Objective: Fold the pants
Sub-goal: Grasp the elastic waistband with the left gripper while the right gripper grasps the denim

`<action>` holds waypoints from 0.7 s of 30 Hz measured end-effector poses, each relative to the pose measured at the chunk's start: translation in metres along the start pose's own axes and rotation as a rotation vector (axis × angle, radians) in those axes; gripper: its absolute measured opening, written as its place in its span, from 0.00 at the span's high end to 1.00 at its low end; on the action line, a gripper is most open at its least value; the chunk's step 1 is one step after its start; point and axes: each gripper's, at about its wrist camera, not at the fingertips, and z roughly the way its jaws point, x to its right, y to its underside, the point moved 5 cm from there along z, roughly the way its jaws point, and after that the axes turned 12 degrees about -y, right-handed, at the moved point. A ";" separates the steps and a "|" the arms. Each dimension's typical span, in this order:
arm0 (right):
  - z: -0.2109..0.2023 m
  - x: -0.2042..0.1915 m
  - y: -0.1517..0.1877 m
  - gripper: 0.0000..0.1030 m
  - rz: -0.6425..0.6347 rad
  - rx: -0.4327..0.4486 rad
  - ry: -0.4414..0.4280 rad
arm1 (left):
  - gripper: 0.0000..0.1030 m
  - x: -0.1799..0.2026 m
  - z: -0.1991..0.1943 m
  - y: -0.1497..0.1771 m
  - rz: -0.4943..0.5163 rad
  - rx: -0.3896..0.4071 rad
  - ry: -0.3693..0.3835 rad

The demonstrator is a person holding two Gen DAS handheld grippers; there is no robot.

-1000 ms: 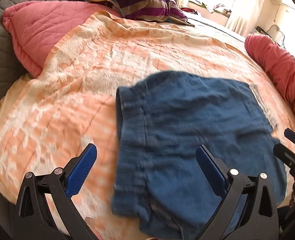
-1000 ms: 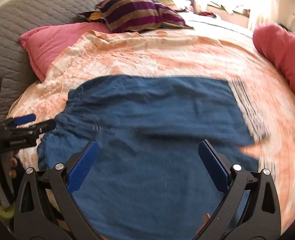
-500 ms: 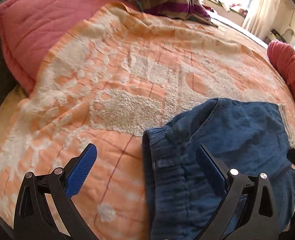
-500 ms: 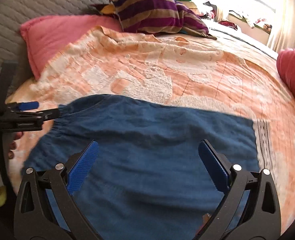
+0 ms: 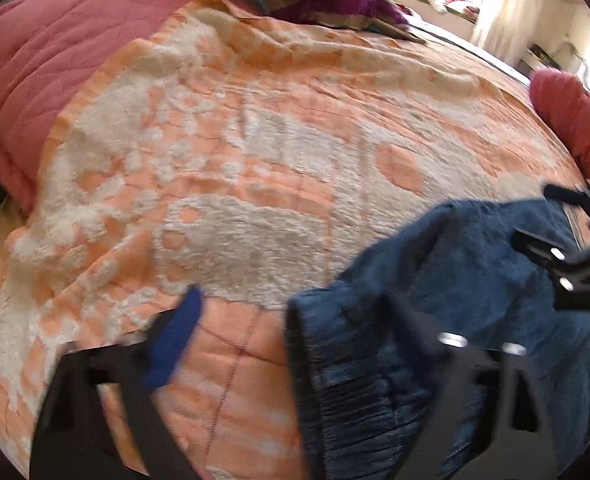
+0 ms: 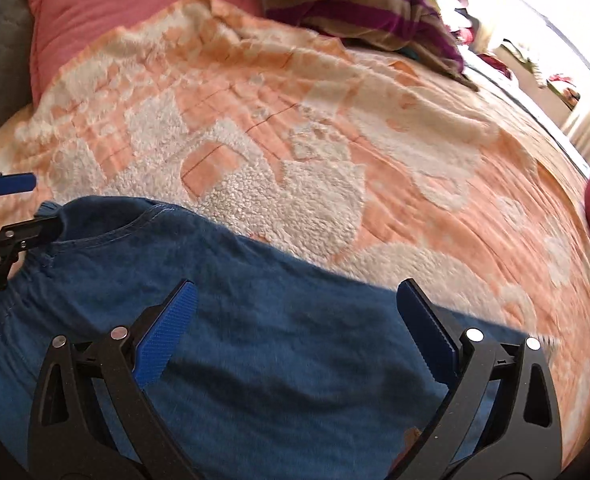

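Left wrist view: the left gripper (image 5: 295, 320) has just been closing, its jaws blurred and half-spread around the gathered waistband edge of the blue pants (image 5: 435, 308) at lower right, pads not yet pinching. Right wrist view shows the right gripper (image 6: 295, 320) spread wide over the pants' flat blue cloth. Beyond lies an orange-and-white blanket (image 6: 295, 140), a pink pillow (image 6: 127, 12) upper left, a striped cushion (image 6: 355, 4) at top.

Dark blue denim pants (image 6: 279, 364) lie spread flat across the near part of an orange and cream bedspread (image 6: 303, 152), their gathered elastic waistband (image 5: 359, 408) at the left end, its far corner slightly raised
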 end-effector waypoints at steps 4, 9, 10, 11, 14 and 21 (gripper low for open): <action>0.010 -0.007 -0.007 0.08 -0.051 -0.027 -0.008 | 0.64 0.013 0.007 0.004 0.046 -0.021 0.048; 0.014 -0.016 -0.011 0.08 -0.117 -0.051 -0.015 | 0.67 0.007 -0.022 -0.002 0.048 0.062 0.066; 0.013 -0.019 -0.012 0.08 -0.131 -0.052 -0.020 | 0.67 0.005 -0.029 -0.003 0.051 0.088 0.059; 0.013 -0.020 -0.013 0.08 -0.144 -0.048 -0.020 | 0.67 0.004 -0.036 -0.003 0.055 0.109 0.063; 0.012 -0.029 -0.017 0.08 -0.215 -0.042 -0.018 | 0.68 0.008 -0.045 0.000 0.076 0.130 0.077; 0.027 -0.055 -0.014 0.54 -0.346 -0.099 -0.038 | 0.68 0.012 -0.051 0.005 0.104 0.151 0.084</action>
